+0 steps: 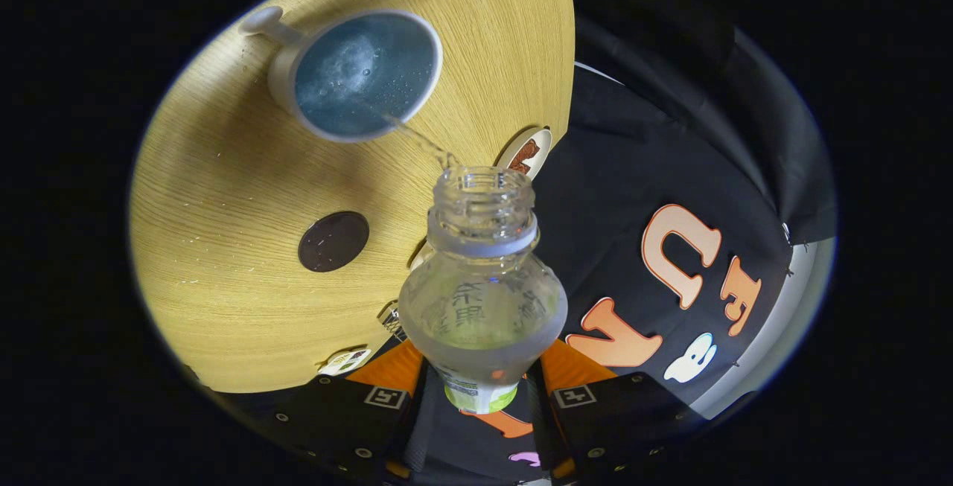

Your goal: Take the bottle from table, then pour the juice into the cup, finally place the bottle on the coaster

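Gripper view: the gripper (476,389), low in the frame, has both fingers clamped on the clear bottle (482,285), tipped so a thin stream (421,140) runs from its open mouth into the white cup (357,73) at upper left on the wooden table (223,196). Pouring is under way; next, I judge, the bottle must be righted and carried to the dark round coaster (333,241) left of centre

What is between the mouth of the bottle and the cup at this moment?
In the gripper view, a thin stream of liquid runs from the bottle, gripped by the tool, into the cup, over bare table.
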The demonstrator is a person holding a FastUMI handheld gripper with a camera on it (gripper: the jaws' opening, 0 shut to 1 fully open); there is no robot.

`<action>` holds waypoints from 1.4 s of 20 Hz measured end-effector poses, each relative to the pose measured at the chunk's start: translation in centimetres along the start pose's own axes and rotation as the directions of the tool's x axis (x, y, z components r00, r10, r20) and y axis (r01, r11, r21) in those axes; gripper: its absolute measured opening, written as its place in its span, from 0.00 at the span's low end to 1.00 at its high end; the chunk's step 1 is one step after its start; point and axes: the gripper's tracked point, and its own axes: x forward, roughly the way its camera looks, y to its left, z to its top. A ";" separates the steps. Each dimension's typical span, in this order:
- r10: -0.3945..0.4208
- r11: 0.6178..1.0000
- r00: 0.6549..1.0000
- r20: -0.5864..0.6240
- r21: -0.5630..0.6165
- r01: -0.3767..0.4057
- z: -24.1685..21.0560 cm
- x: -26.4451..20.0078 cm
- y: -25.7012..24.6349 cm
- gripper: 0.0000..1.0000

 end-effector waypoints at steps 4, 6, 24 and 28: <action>-0.010 1.000 1.000 0.000 -0.007 0.010 -0.2 -0.2 -0.8 0.56; -0.016 1.000 1.000 0.003 -0.013 0.016 -0.2 -0.4 -1.3 0.57; -0.016 0.999 0.998 0.054 -0.028 0.018 1.4 -0.5 -0.4 0.57; -0.002 0.999 0.998 0.067 0.051 -0.002 2.2 -0.4 1.3 0.57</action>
